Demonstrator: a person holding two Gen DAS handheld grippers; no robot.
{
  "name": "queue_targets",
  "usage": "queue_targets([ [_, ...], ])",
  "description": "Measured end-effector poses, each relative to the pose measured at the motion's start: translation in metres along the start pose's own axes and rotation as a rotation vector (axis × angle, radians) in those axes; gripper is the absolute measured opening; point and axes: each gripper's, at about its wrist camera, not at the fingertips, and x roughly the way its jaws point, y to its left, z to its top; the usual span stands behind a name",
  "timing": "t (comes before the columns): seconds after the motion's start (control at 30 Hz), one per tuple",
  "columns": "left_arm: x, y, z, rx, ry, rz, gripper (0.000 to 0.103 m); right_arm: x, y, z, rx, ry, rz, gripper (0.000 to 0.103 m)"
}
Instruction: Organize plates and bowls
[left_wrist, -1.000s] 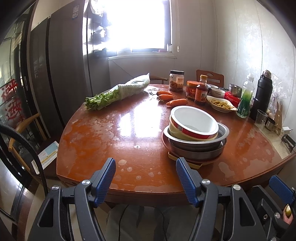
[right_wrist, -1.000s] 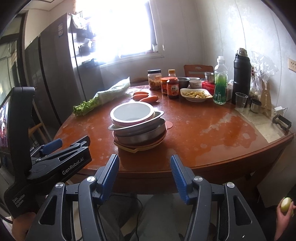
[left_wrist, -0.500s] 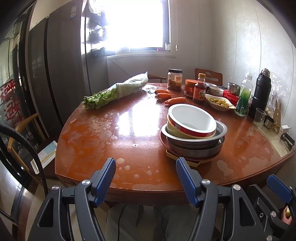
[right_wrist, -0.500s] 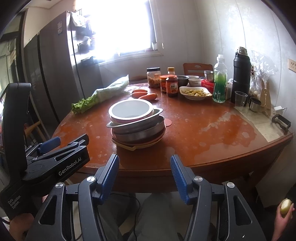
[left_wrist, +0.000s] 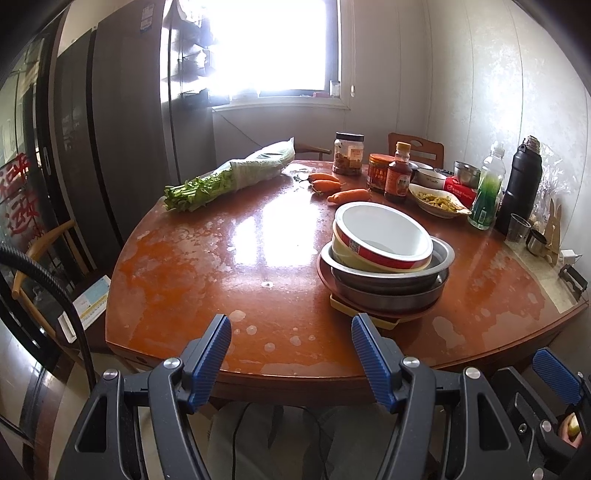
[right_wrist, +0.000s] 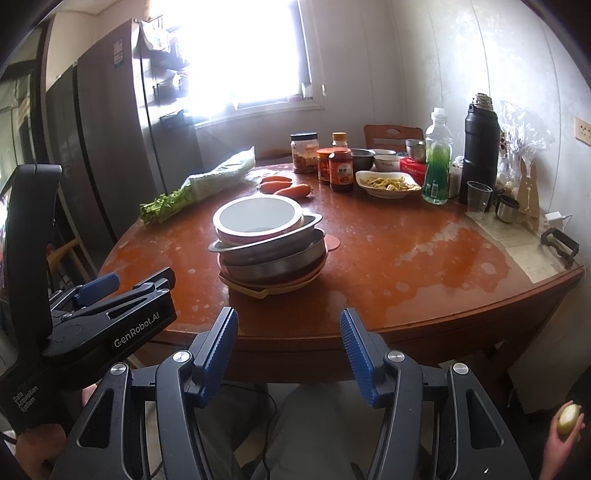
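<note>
A stack of dishes stands on the round red-brown table (left_wrist: 207, 280). On top is a white bowl with a red and cream band (left_wrist: 382, 236), tilted inside a steel bowl (left_wrist: 441, 254). Below is a wider steel basin (left_wrist: 388, 297) on orange and yellow plates (left_wrist: 369, 314). The right wrist view shows the same stack, with the white bowl (right_wrist: 258, 219) uppermost. My left gripper (left_wrist: 291, 325) hangs open before the table's near edge, left of the stack. My right gripper (right_wrist: 289, 317) is open too, short of the edge, with nothing between its fingers.
Bagged celery (left_wrist: 229, 177), carrots (left_wrist: 332, 186), jars (left_wrist: 347, 153), a sauce bottle (left_wrist: 398, 173), a plate of food (left_wrist: 437, 195), a green bottle (left_wrist: 487, 186) and a black flask (left_wrist: 519, 188) crowd the far side. A hand holding a small fruit (right_wrist: 567, 424) is at lower right.
</note>
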Motion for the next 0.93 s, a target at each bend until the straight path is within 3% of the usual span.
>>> queue_targets([
  [0.7, 0.0032, -0.0094, -0.0013, 0.020, 0.010, 0.000, 0.067, 0.0023, -0.0033, -0.0008, 0.003, 0.007, -0.012, 0.060],
  [0.93, -0.0035, -0.0088, -0.0022, 0.017, -0.038, 0.038, 0.067, 0.0044, -0.0040, -0.0007, 0.000, 0.014, -0.014, 0.060],
])
